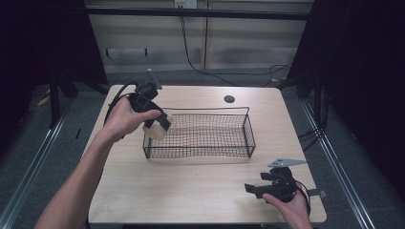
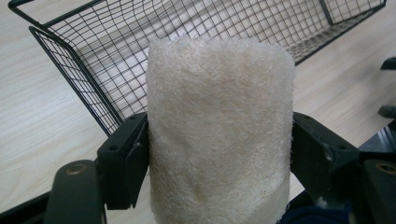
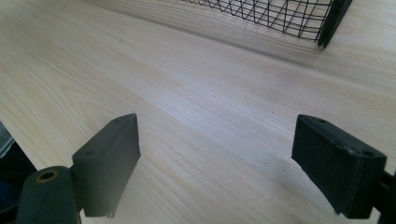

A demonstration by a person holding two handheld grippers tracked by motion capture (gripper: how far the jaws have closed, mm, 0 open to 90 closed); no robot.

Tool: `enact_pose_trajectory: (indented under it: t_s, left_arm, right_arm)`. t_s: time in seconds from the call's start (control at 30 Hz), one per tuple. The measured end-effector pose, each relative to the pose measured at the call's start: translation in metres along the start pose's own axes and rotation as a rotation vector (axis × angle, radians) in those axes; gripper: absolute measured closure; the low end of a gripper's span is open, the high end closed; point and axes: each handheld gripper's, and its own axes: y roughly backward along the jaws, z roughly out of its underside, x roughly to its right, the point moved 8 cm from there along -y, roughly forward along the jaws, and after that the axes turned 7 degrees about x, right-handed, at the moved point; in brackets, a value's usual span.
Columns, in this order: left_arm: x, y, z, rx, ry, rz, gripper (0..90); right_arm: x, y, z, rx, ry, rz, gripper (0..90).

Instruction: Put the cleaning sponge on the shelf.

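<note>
A cream, fibrous loofah sponge (image 2: 219, 93) stands upright between the black jaws of my left gripper (image 2: 219, 158), which is shut on its sides. In the high view that gripper (image 1: 161, 124) holds the sponge (image 1: 155, 132) over the left end of a black wire basket (image 1: 249, 133), just above its rim. The basket's corner (image 2: 70, 70) lies right behind the sponge, and nothing lies on its mesh floor. My right gripper (image 1: 252, 189) rests low at the table's front right, open, its jaws (image 3: 215, 140) wide apart over bare wood.
The light wooden table (image 1: 191, 183) has a round dark cable hole (image 1: 229, 99) behind the basket. A basket corner (image 3: 327, 28) shows beyond the right jaws. Black cables (image 1: 305, 138) trail on the floor right of the table.
</note>
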Motion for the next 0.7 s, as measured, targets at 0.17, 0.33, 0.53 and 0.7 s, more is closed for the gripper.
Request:
enact_pose_trajectory:
  t_s: [0.17,0.33,0.53,0.7]
  left_arm:
    - [-0.01,-0.006,-0.005,0.013,0.084,-0.028,26.7]
    - [-0.013,-0.014,-0.007,0.005,0.128,-0.032,26.7]
    - [-0.02,-0.02,-0.012,0.006,0.203,-0.026,26.7]
    - [-0.03,-0.026,-0.012,0.011,0.25,-0.069,26.7]
  right_arm:
    - [0.0,0.0,0.0,0.001,0.0,-0.004,14.1]
    - [0.001,-0.002,0.0,-0.005,0.002,-0.005,14.1]
    - [0.0,-0.001,0.0,-0.004,-0.001,-0.008,14.1]
    - [0.0,-0.001,0.001,-0.008,0.002,-0.012,14.1]
